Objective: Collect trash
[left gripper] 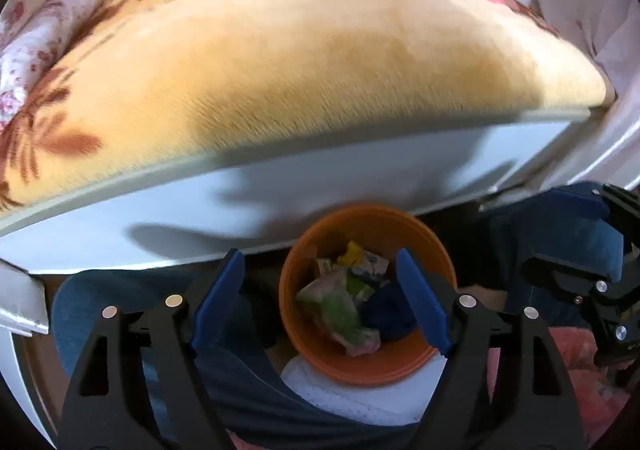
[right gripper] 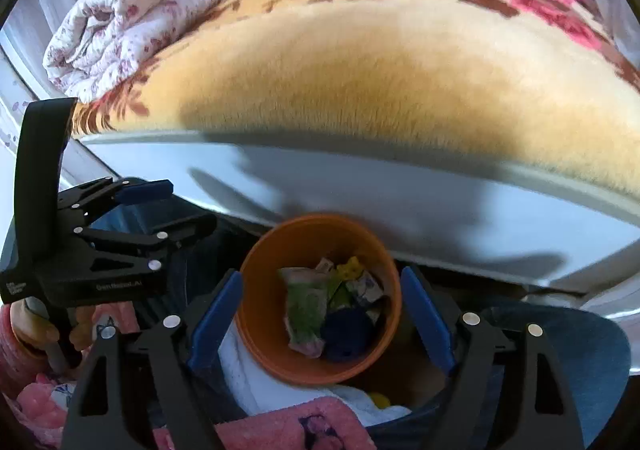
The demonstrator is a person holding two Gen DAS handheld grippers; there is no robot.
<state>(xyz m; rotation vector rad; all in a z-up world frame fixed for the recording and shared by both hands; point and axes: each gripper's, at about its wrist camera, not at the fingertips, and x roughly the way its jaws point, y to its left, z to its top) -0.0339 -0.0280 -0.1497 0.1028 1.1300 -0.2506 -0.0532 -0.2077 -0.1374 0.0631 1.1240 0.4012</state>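
Trash [left gripper: 345, 300] fills an orange bin [left gripper: 362, 364] below the bed [left gripper: 312, 90]; left gripper [left gripper: 320, 298] and right gripper [right gripper: 322, 310] hang spread, empty, above the bin.

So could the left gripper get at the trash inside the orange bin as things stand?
Probably yes. The left gripper is open, its fingers framing the orange bin, whose mouth is uncovered with the trash lying exposed inside. The right gripper sits off to the side, not over the opening.

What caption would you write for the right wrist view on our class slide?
Open right gripper above an orange bin holding crumpled wrappers, beside a bed with a yellow blanket.
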